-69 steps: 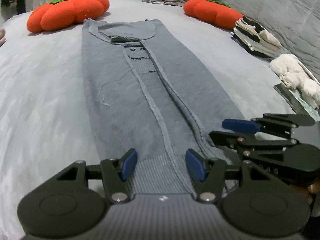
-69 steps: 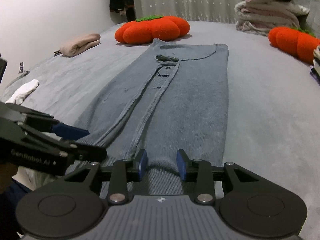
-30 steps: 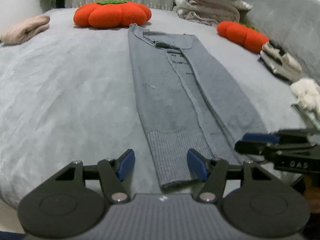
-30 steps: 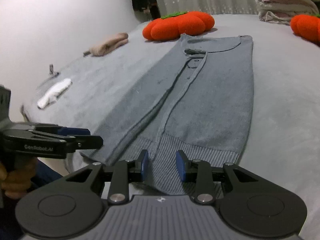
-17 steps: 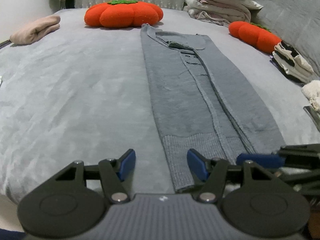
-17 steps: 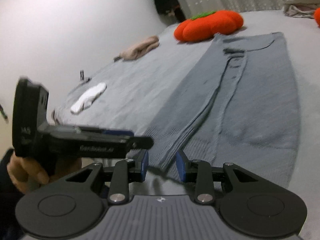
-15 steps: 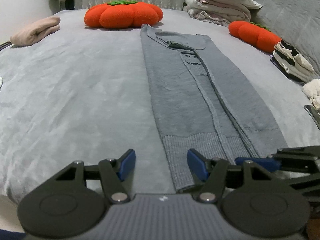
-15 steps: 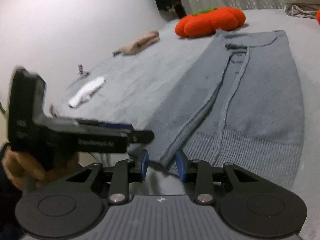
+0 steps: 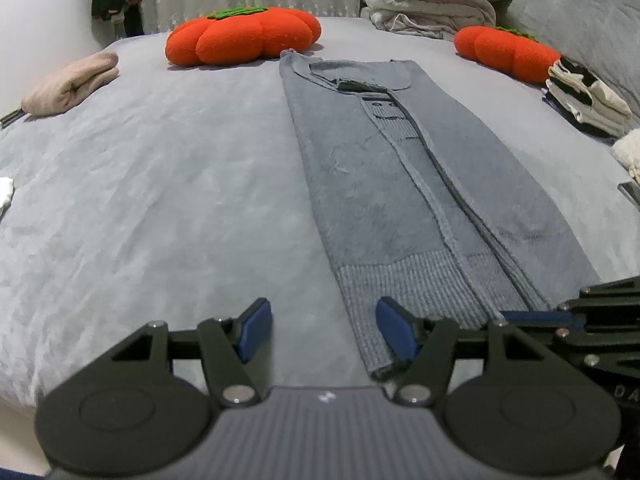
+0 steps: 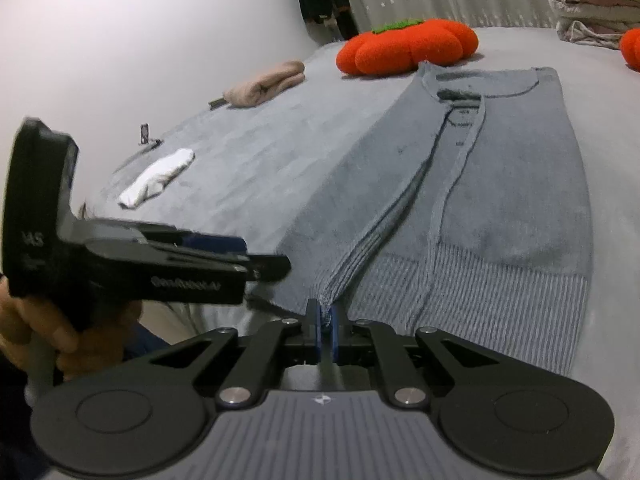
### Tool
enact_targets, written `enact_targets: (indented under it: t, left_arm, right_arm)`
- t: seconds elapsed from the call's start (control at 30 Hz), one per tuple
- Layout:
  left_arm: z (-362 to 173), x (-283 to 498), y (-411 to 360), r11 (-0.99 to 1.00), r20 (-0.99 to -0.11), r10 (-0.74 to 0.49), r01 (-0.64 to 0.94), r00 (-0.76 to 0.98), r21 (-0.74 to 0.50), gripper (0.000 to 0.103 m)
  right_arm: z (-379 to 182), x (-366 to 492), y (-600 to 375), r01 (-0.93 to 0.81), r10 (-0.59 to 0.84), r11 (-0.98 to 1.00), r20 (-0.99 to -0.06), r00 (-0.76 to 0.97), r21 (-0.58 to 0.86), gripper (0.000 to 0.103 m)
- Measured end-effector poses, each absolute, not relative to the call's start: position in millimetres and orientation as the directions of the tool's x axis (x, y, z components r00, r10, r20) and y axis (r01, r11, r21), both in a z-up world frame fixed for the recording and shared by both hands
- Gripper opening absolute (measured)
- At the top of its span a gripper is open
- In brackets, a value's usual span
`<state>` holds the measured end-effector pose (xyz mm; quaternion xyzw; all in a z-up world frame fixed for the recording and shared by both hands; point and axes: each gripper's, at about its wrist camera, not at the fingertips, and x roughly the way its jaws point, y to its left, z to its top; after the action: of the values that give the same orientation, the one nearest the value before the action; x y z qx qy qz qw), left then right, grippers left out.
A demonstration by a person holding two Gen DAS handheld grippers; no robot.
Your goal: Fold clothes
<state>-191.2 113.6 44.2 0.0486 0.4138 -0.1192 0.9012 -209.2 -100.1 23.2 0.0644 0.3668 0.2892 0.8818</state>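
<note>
- Right gripper [image 10: 327, 320] has just clamped down on the ribbed hem of the grey sweater [image 10: 480, 200]; a thin ridge of knit stands up between its blue pads, near the middle of the hem, not at a corner.
- Left gripper [image 9: 320, 330] stands about half open over the near left corner of the hem, with nothing pressed between its pads; its right pad is just at the hem edge, its left pad over bare bed cover [image 9: 160, 200].
- Sweater lies flat along the grey bed, sides already folded in, neck at the far end by the orange pumpkin cushion [image 9: 240, 36], hem at the near edge.
- Risk, as I judge it: the right grip looks shallow and may take only the top layer. Lifting could then peel one folded panel open instead of carrying all layers.
- With one side held and the other free, a lift toward the neck would drag the hem skew, so the fold would land crooked.
- If the left jaws close where they are, they might catch the cover along with the knit, or miss the corner altogether.
- Loose knit stretches; a quick pull could slip it from the pads.
- Hem sits close to the near bed edge, so a dropped corner might slide off.
</note>
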Motion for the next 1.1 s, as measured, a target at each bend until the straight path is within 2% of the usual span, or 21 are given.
enact_targets:
  t: [0.17,0.3,0.53,0.8,1.1]
  left_arm:
    - [44,-193,113,0.964,-0.757,-0.166,0.265,0.632,0.009,0.062]
    - [43,-192,111,0.963,-0.758,-0.158,0.268,0.633,0.024,0.062]
    - [43,-192,111,0.961,-0.757,-0.157,0.274,0.634,0.029,0.063]
    - [43,-192,112,0.959,-0.754,-0.160,0.281,0.637,0.034,0.063]
    - [49,-196,110,0.956,-0.731,-0.173,0.292,0.660,0.038,0.061]
  right_arm:
    - [31,-212,-104,-0.470,0.576,0.814,-0.582,0.574,0.343,0.007]
    - [18,-208,-101,-0.453,0.546,0.831,-0.626,0.556,0.322,0.007]
    - [20,-214,-95,-0.495,0.527,0.833,-0.629,0.571,0.248,0.007]
    - [27,-230,-83,-0.559,0.506,0.819,-0.620,0.600,0.129,0.018]
    - [45,-236,-124,-0.455,0.475,0.870,-0.579,0.663,0.192,0.029]
